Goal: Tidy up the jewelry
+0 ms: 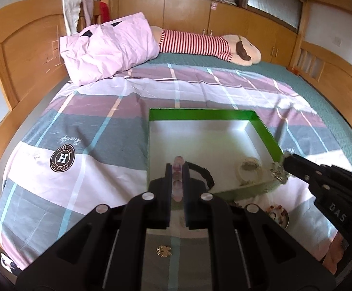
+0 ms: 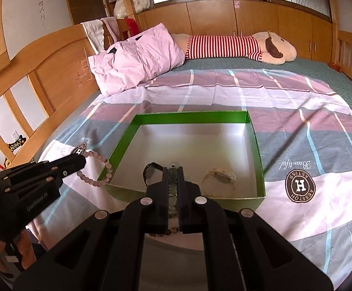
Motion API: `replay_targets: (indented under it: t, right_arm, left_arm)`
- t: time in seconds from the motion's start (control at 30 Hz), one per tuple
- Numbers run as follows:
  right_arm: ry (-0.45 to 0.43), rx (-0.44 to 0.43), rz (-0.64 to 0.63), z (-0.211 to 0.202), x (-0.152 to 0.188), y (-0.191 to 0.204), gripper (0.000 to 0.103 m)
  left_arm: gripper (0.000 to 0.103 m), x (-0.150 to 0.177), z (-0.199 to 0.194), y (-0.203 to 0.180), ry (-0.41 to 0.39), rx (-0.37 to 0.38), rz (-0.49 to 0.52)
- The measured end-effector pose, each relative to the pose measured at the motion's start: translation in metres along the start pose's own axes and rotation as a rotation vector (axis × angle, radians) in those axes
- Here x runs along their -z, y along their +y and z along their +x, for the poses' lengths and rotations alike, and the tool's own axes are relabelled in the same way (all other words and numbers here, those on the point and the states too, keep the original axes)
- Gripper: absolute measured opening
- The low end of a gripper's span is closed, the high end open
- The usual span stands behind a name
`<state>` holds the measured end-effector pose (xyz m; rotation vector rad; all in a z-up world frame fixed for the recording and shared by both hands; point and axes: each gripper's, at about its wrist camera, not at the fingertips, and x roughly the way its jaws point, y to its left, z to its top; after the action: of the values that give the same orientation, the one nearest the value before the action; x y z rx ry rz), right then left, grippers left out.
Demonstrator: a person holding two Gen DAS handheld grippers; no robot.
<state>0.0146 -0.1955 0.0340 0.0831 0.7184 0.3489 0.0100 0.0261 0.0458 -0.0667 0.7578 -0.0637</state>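
Note:
My left gripper (image 1: pixel 177 169) is shut on a pink bead bracelet (image 1: pixel 178 162), held over the near left part of the green box (image 1: pixel 200 114). From the right wrist view the pink bracelet (image 2: pixel 108 167) hangs from that gripper (image 2: pixel 82 160) across the box's left wall (image 2: pixel 120 145). My right gripper (image 2: pixel 173 169) is shut on a pale green beaded bracelet with a metal clasp (image 2: pixel 173 194) above the box's near edge; the left wrist view shows it (image 1: pixel 278 173) dangling at the right gripper's tip (image 1: pixel 286 158). Inside the box lie a black watch (image 2: pixel 151 169) and a white bracelet (image 2: pixel 219 177).
The box rests on a plaid bedspread (image 1: pixel 91 126). A small gold charm (image 1: pixel 163 251) and a beaded piece (image 1: pixel 277 214) lie on the cover near me. A pink pillow (image 1: pixel 108 48) and a striped plush toy (image 1: pixel 212 43) sit at the far end, by a wooden headboard (image 1: pixel 25 55).

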Motion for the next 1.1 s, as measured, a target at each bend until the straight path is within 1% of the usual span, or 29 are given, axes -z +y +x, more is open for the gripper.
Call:
replay_targets:
  t: [0.17, 0.37, 0.67, 0.97, 1.1]
  right_arm:
    - [-0.023, -0.003, 0.013, -0.002, -0.005, 0.000, 0.006]
    - [-0.032, -0.004, 0.024, 0.000, -0.006, -0.001, 0.006]
    - [-0.017, -0.004, 0.015, 0.005, -0.005, 0.000, 0.006]
    - [-0.029, 0.001, 0.026, 0.006, -0.007, 0.002, 0.006]
    - [-0.030, -0.001, 0.041, 0.007, -0.008, 0.000, 0.006]
  left_arm:
    - [0.008, -0.007, 0.001, 0.007, -0.006, -0.004, -0.022]
    - [0.008, -0.008, 0.001, 0.005, -0.007, 0.001, -0.010]
    - [0.008, -0.004, 0.002, -0.002, -0.001, 0.005, 0.003]
    - [0.008, -0.004, 0.005, -0.005, 0.007, -0.004, -0.001]
    - [0.008, -0.006, 0.005, -0.004, 0.016, 0.024, -0.015]
